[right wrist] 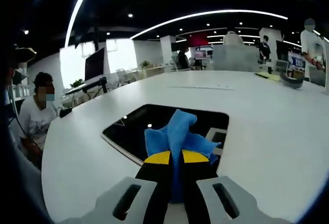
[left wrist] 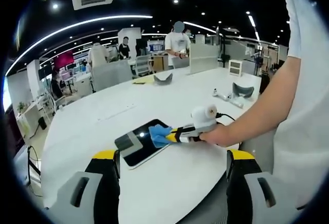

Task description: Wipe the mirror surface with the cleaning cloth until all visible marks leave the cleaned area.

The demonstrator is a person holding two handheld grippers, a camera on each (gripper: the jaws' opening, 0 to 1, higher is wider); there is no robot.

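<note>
A dark rectangular mirror (left wrist: 138, 143) lies flat on the white table (left wrist: 154, 100). In the left gripper view, the right gripper (left wrist: 172, 136), held by a person's hand, is shut on a blue cleaning cloth (left wrist: 160, 135) that rests on the mirror's right edge. My left gripper (left wrist: 172, 165) hangs open above the table's near edge, well short of the mirror, with nothing between its jaws. In the right gripper view, the blue cloth (right wrist: 177, 131) bunches out of the shut right gripper (right wrist: 176, 158) over the mirror (right wrist: 139, 126), which reflects ceiling lights.
Two grey headset-like objects (left wrist: 242, 89) (left wrist: 163, 78) and a white controller (left wrist: 226, 97) lie on the table's far side. Several people stand or sit around the room. A seated person (right wrist: 36, 121) is beside the table's left edge in the right gripper view.
</note>
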